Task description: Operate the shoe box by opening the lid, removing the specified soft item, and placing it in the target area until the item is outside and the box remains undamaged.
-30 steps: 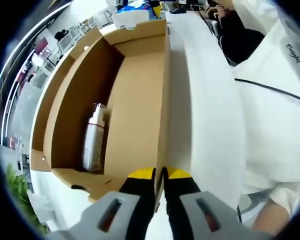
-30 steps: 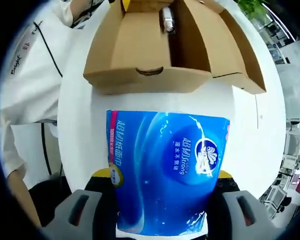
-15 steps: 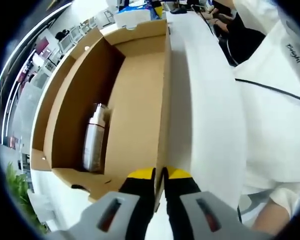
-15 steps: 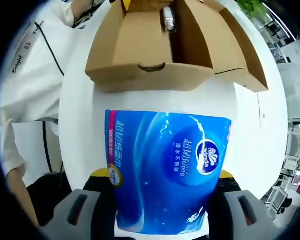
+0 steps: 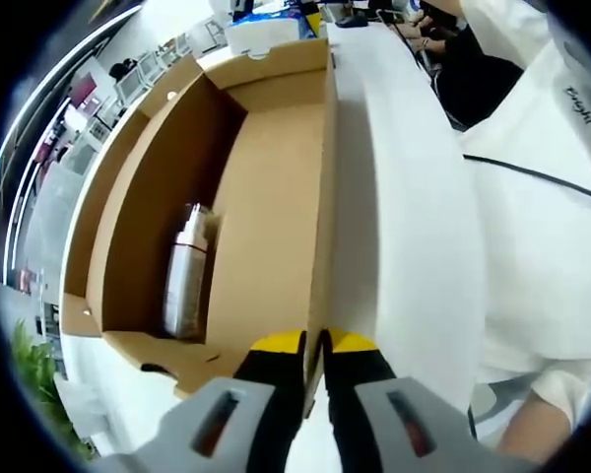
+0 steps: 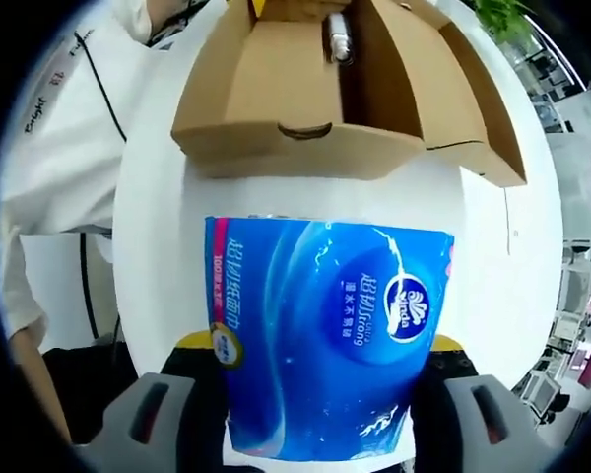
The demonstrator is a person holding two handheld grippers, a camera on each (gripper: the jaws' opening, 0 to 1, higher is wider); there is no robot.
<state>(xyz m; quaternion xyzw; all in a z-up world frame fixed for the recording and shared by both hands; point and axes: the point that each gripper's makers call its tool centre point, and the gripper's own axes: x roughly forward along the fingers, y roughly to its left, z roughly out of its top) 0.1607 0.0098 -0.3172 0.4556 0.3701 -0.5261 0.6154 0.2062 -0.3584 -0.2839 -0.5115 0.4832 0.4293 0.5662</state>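
Note:
The brown cardboard shoe box (image 5: 266, 197) lies open on the white table, with a white and silver bottle (image 5: 185, 271) inside it. My left gripper (image 5: 313, 345) is shut on the box's near wall edge, yellow tips either side of the cardboard. In the right gripper view the same box (image 6: 305, 99) sits ahead with the bottle (image 6: 337, 34) in it. My right gripper (image 6: 320, 345) is shut on a blue soft tissue pack (image 6: 325, 335), held outside the box above the white table (image 6: 158, 256).
A person in a white shirt (image 5: 552, 187) stands close along the table's side, the sleeve (image 6: 49, 128) also in the right gripper view. The box's open lid flap (image 6: 473, 108) sticks out to one side. Desks and clutter (image 5: 276, 20) lie beyond the box.
The right gripper view has shifted slightly, the box sliding a little lower in the picture; the tissue pack stays gripped. The left gripper has not moved.

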